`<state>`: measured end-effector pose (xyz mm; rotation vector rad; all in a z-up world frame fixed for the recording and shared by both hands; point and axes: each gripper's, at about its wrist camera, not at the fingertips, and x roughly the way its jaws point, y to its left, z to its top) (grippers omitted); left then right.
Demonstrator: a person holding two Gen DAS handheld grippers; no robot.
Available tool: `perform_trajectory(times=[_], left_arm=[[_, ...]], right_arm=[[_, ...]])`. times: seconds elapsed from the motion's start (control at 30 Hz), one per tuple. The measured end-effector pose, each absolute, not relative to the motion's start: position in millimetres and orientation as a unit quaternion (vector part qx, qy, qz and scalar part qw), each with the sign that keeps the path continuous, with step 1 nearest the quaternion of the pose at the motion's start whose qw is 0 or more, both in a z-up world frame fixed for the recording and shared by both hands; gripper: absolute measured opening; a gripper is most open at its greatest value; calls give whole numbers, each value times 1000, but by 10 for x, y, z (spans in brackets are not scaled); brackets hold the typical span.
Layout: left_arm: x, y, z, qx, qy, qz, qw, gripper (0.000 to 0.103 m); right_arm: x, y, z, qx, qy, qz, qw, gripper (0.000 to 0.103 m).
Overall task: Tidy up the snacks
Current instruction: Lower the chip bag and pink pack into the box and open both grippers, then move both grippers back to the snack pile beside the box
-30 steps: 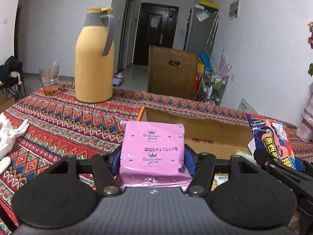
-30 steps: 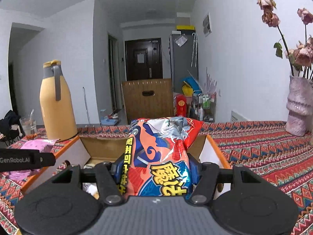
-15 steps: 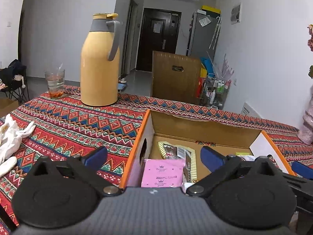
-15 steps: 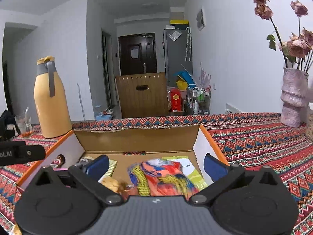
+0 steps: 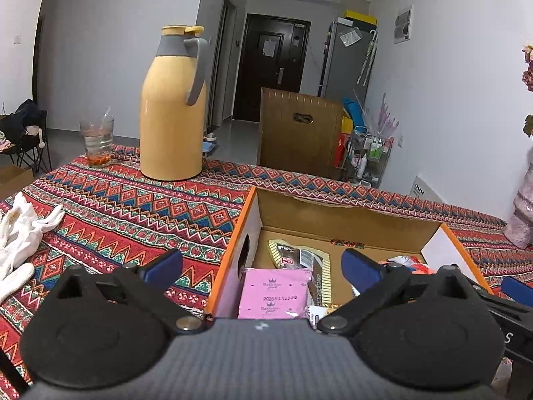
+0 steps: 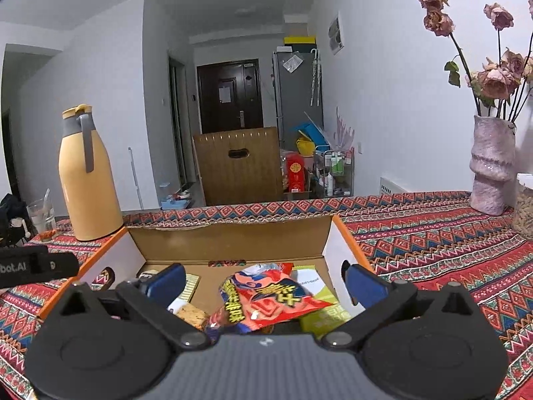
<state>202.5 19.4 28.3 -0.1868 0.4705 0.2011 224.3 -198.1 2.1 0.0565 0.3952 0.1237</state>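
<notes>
Two hand-held grippers, both spread wide and holding nothing. Left hand-held gripper (image 5: 261, 266) poised above the near left corner of the cardboard box (image 5: 336, 210), one blue pad out over the patterned table (image 5: 133, 206), the other over the box interior. Below, inside the box against its left wall: pink packet (image 5: 274, 295) lying flat, clear of both pads. Just beyond and to its right, a yellow-striped wrapper (image 5: 299, 256), also flat on the box floor. Right hand-held gripper (image 6: 265, 283) hanging over the near middle of the same box, pads set apart on either side of the red-and-blue snack bag (image 6: 266, 296), touching neither side of it. Snack bag resting tilted on top of other packets, a green pouch (image 6: 319, 303) partly under it on the right, a biscuit-like item (image 6: 191, 315) near its left. Far left on the table: yellow thermos (image 5: 173, 110) upright, drinking glass (image 5: 97, 141) beside it. White gloves (image 5: 20, 230) at the near left edge. Far right: pale vase (image 6: 491, 166) with dried roses.
</notes>
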Motion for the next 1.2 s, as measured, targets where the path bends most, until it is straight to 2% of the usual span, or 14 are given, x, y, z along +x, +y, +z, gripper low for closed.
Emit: perform_trajectory(times=[0.47,0.93,1.2], left_arm=[[1562,196,536,-80,217,101,968,103],[1152,553,167,-57,270,122,953,103],[1054,591,-137,-51,270,111,955,103]], right_arm=[[1777,-2120,311,14,163,56,985,103],[1246,-2325,45,-17,209,70,975,103],[1029,-2464,-190,-6,245,64,967,103]])
